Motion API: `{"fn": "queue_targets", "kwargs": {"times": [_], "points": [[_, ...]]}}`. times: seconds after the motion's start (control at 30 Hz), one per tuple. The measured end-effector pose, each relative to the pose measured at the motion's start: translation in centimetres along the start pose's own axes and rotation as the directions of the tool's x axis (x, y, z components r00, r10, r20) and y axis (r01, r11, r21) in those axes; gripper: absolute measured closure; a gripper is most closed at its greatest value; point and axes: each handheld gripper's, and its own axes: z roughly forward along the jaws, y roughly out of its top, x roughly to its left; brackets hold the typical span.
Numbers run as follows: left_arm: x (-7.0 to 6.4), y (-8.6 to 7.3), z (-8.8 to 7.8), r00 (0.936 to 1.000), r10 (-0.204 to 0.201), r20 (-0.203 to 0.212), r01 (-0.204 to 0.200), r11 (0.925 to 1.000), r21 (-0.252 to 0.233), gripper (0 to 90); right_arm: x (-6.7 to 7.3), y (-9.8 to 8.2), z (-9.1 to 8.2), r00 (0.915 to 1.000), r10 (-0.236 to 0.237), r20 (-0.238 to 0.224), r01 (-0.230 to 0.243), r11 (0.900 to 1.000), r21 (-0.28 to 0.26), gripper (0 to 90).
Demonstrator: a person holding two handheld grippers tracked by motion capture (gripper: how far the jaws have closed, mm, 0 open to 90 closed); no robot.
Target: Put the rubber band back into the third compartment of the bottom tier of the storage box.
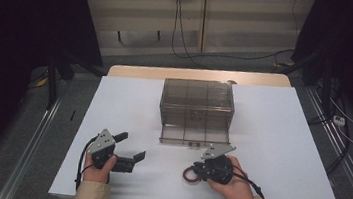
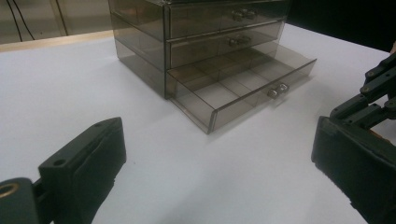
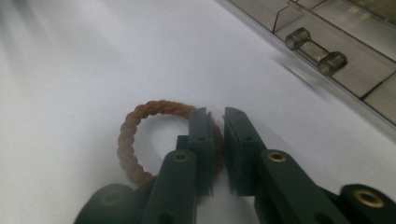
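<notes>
Brown braided hair tie (image 3: 140, 140) lies on the white desk (image 1: 278, 156), lower centre of the high view, its right side pinched between the nearly closed jaws of the right tool (image 3: 215, 126). Just above stands a smoky clear plastic drawer box (image 1: 197, 102), bottom drawer (image 2: 243, 88) pulled out. At lower left, the left tool (image 1: 132, 147) gapes wide, holding nothing.

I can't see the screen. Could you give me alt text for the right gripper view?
Two black tongs, nearly closed, pinch one side of a brown braided hair tie lying on a white table. At the upper right is the front of an open clear drawer with its small knob handle.
</notes>
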Motion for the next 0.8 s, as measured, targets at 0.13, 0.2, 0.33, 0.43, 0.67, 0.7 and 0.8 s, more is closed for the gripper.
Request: {"fn": "queue_targets", "kwargs": {"times": [0.13, 0.2, 0.33, 0.43, 0.67, 0.7, 0.8], "points": [[0.0, 0.0, 0.0, 1.0, -0.004, 0.0, 0.004, 1.0, -0.003, 3.1, -0.2, -0.1, 0.0, 0.9998, 0.018, -0.011, -0.018, 1.0, -0.006, 85.5], [0.0, 0.0, 0.0, 1.0, -0.003, 0.001, 0.003, 1.0, -0.002, 3.1, -0.4, 0.0, -0.1, 0.9995, 0.023, -0.022, -0.023, 1.0, -0.008, 85.9], [0.0, 0.0, 0.0, 1.0, -0.005, 0.003, 0.005, 1.0, -0.006, 3.1, -0.5, 0.4, -0.5, 0.9992, 0.035, -0.02, -0.036, 0.999, -0.019, 86.1], [0.0, 0.0, -0.1, 1.0, -0.005, 0.004, 0.005, 1.0, -0.007, 3.1, -0.7, 0.6, -0.8, 0.9992, 0.039, -0.013, -0.039, 0.999, -0.029, 86.2], [0.1, 0.0, 0.0, 1.0, -0.005, 0.0, 0.005, 1.0, -0.006, 3.1, -1.0, 0.8, -1.1, 0.999, 0.043, -0.01, -0.043, 0.999, -0.032, 86.2], [0.1, 0.0, -0.1, 1.0, -0.007, 0.001, 0.007, 1.0, -0.007, 3.1, -1.1, 0.8, -1.1, 0.9991, 0.04, -0.011, -0.041, 0.999, -0.031, 86.2], [0.1, 0.0, -0.1, 1.0, -0.005, -0.002, 0.005, 1.0, -0.007, 3.1, -1.2, 0.9, -1.2, 0.9989, 0.044, -0.013, -0.045, 0.999, -0.03, 86.3]]}}
